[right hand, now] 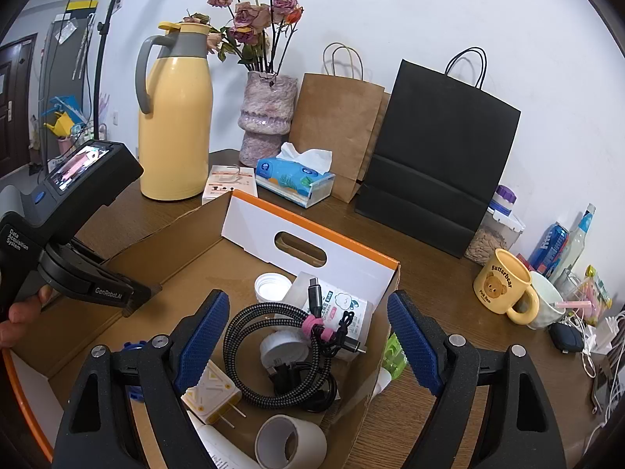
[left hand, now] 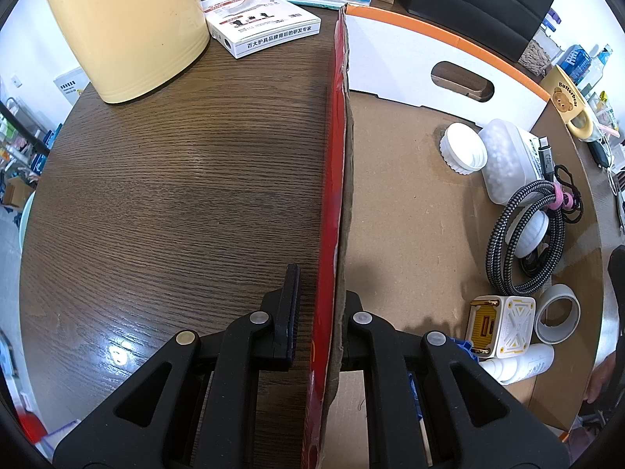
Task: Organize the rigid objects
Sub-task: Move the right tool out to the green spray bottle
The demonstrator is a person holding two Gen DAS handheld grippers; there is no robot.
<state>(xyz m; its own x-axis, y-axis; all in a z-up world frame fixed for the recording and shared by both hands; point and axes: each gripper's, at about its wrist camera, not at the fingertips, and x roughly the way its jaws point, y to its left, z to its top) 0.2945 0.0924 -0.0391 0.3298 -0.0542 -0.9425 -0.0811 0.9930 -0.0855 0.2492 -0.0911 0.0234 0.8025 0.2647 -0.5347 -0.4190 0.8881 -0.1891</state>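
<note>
**Cardboard wall pinched, right tongs wide over the clutter**

Cardboard is what my left tongs have: the fingers straddle the left wall of the box, one pad outside on the red printed face, the other inside against the raw brown board, clamped on it. From the right wrist view that tool comes in low from the left, nearly level, my hand wrapped round its handle. The wall is thin and stiff enough to steady the box, but its torn edge would crumple under a hard squeeze.

Left of the box, on the dark wood worktop, stand the yellow thermos and a small white carton.

Inside the box, towards its right side, lie the rigid things: a white screw cap, a braided cable coil bound with a pink tie, a white-and-yellow charger plug and a roll of white tape. The plug is hard, light and blocky, best taken across its flat sides; the tape roll would likely slip unless gripped through its wall; the cable is springy.

My right tongs hang above the coil, tilted downward, fingers spread wide and holding nothing.

Outside the box on the right stands a yellow bear mug.
</note>
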